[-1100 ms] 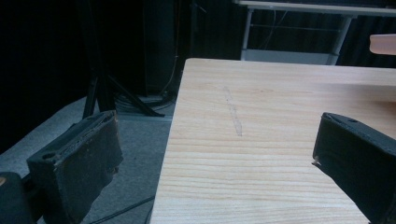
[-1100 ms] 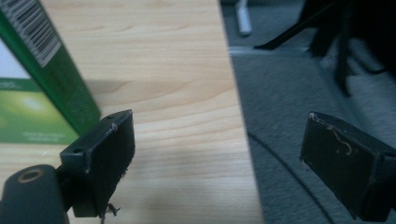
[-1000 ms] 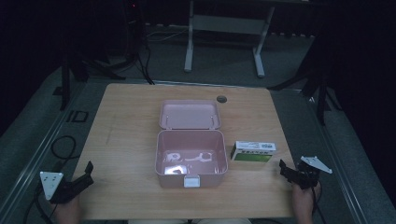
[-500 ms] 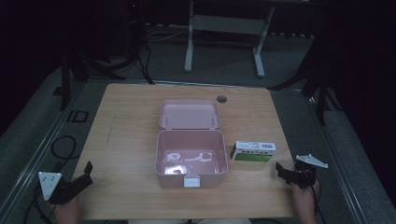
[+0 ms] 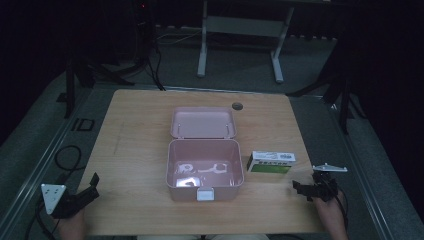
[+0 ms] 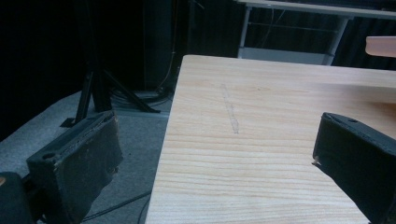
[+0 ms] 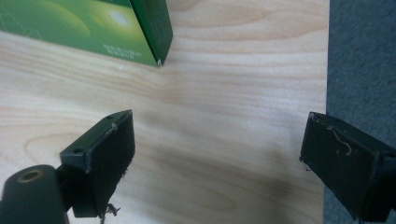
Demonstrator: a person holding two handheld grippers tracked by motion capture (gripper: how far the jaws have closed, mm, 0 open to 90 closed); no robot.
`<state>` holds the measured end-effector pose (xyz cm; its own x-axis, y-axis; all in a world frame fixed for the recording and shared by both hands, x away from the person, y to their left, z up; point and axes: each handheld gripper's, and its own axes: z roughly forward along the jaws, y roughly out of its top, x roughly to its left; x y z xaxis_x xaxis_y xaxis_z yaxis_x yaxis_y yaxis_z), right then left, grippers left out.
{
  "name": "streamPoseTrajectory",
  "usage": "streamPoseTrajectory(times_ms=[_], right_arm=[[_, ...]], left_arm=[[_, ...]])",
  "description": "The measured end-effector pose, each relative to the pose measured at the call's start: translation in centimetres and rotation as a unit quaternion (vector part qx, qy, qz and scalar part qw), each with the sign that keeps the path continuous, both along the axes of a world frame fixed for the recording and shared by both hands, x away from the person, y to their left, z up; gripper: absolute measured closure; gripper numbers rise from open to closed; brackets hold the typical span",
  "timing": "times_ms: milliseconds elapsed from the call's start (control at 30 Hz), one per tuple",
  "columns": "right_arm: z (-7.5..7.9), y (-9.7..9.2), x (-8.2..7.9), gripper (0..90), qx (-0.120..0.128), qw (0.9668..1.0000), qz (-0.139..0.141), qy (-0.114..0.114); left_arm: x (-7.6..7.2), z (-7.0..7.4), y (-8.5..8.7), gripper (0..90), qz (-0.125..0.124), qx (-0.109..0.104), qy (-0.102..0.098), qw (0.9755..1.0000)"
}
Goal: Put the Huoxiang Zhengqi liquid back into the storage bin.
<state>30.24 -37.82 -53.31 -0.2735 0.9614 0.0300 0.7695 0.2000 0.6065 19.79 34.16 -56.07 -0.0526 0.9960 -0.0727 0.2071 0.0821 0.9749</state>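
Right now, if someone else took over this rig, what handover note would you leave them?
Left gripper: open, holding nothing, at the table's near left corner.
Right gripper: open, holding nothing, at the near right edge, just short of the green box.
Pink case: mid-table, lid open and folded back, a few small items inside.
Done: case opened; nothing grasped.
Left: probably pick up the green box with the right gripper and place it in the case.

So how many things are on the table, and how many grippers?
Pink boxes, lid open: 1
Green and white cartons: 1
Grippers, left and right: 2
Total: 4
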Motion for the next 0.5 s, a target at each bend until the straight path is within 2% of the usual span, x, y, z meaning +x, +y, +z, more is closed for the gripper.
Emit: streamPoseTrajectory(times_ms=[100,167,233,267,367,500], right_arm=[[0.4,-0.4,0.1,9.6,-0.002,0.9995,0.018,0.025],[0.7,-0.5,0.0,9.6,-0.018,0.9986,0.031,0.039],[0.7,-0.5,0.0,9.6,-0.024,0.9979,0.040,0.045],[1.0,-0.7,0.0,9.6,-0.037,0.9956,0.059,0.063],[1.2,-0.7,0.0,9.6,-0.058,0.9908,0.091,0.082],[1.2,-0.6,0.1,9.6,-0.080,0.9796,0.142,0.117]], left_arm=[[0.0,0.0,0.0,0.9,0.000,0.000,0.001,1.0000],[0.0,0.0,0.0,0.9,0.000,-0.001,-0.001,1.0000],[0.0,0.0,0.0,1.0,0.000,-0.001,-0.001,1.0000],[0.0,0.0,0.1,0.9,-0.001,-0.005,0.002,1.0000],[0.0,0.0,0.1,1.0,-0.001,-0.004,0.001,1.0000],[0.0,0.0,0.1,0.9,0.000,-0.003,0.001,1.0000]])
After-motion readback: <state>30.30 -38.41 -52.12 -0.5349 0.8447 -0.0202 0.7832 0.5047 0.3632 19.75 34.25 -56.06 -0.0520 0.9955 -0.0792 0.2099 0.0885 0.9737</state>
